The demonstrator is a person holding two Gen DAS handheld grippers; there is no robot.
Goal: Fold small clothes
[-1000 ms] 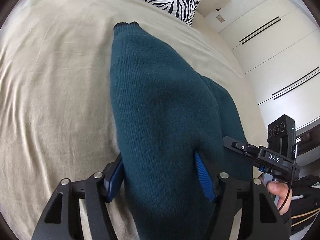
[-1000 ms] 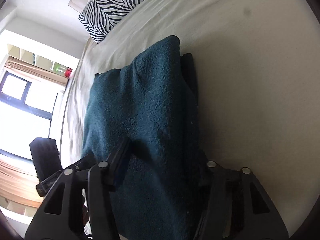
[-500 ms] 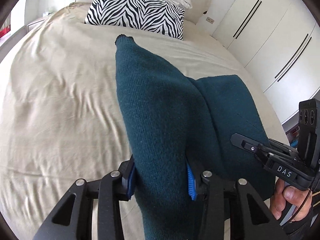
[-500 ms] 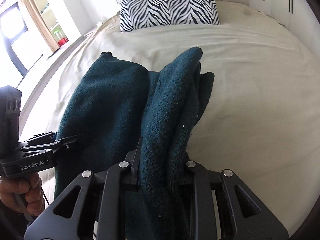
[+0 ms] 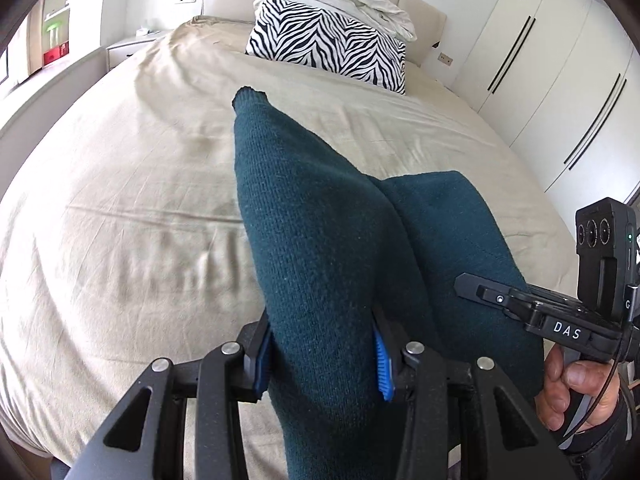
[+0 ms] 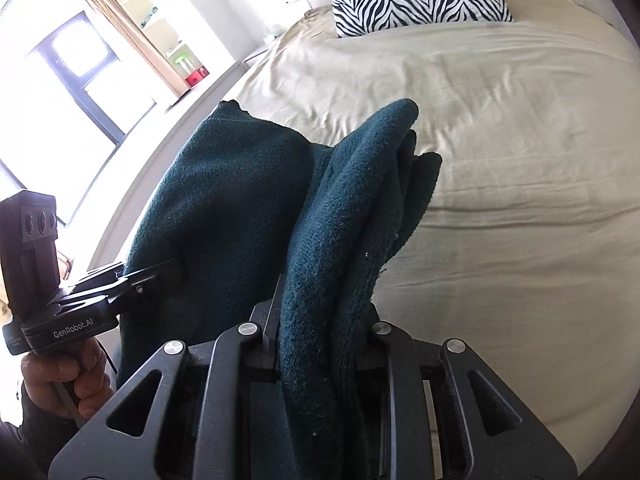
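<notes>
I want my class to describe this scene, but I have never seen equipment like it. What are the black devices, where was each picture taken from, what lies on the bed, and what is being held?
There is no robot here. A person holds a hand-operated gripper in each hand, each with a wide-angle camera looking along its two fingers. One picture comes from the left gripper, the other from the right gripper; each also shows the other device with a hand gripping it. The bed has a beige sheet and a zebra-striped pillow near the headboard. Both grippers are clamped on one dark teal knitted sweater, each holding a bunched part, with the rest drooping between them.
</notes>
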